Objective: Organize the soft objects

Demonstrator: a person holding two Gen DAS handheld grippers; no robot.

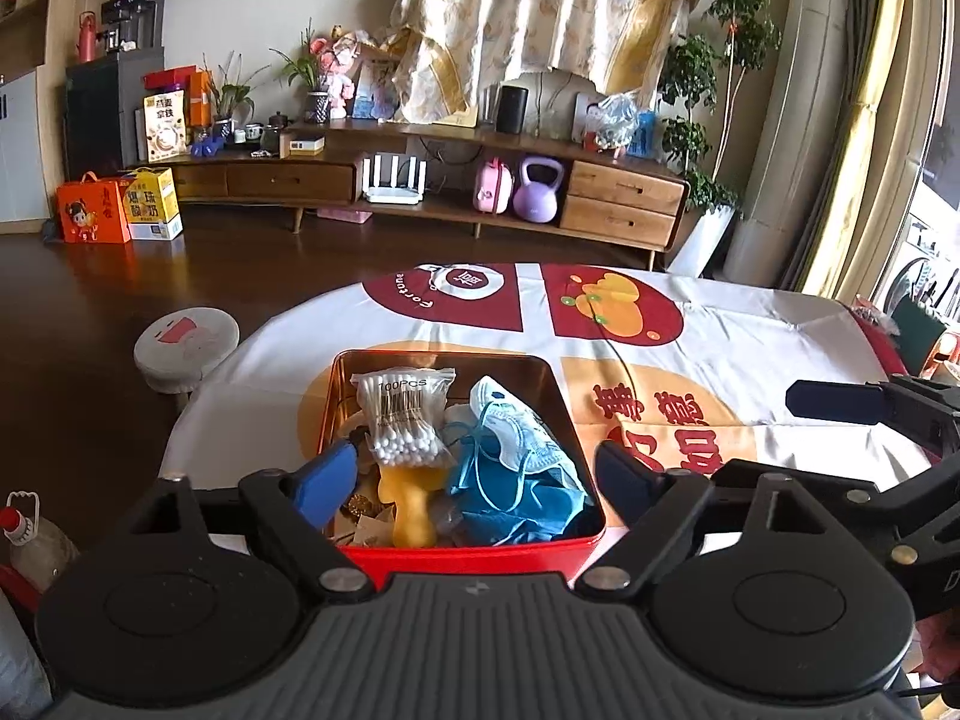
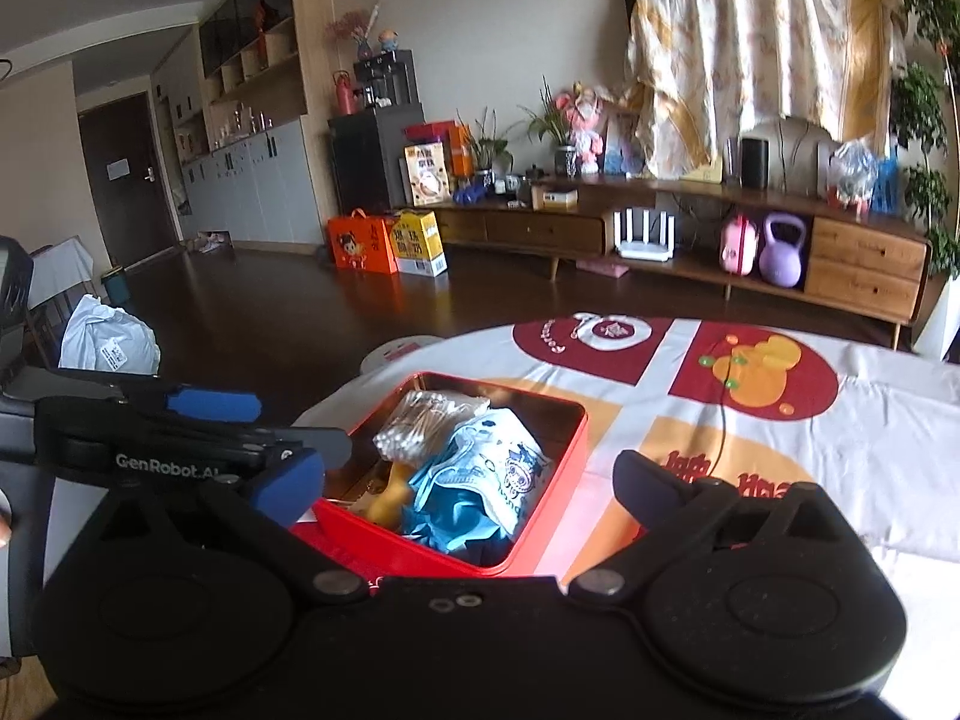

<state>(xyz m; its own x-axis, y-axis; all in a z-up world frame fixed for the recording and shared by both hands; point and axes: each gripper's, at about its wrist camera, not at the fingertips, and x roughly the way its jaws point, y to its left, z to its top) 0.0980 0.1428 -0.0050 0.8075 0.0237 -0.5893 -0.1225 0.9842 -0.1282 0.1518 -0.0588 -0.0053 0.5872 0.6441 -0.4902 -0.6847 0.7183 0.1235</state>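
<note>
Tablecloth (image 1: 750, 330) right of the packed red tin (image 1: 558, 396) lies bare.

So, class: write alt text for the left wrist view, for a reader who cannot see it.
An open red tin sits on a printed tablecloth, holding a bag of cotton swabs, blue face masks and a yellow item. The open left gripper hovers over it, empty, in a living room.

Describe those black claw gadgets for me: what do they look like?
Both the left gripper and the right gripper are matte black plastic with two round discs, silver pivot screws and blue-padded jaws. White lettering on the left gripper's side, seen from the right wrist, reads "GenRobot.AI".
</note>
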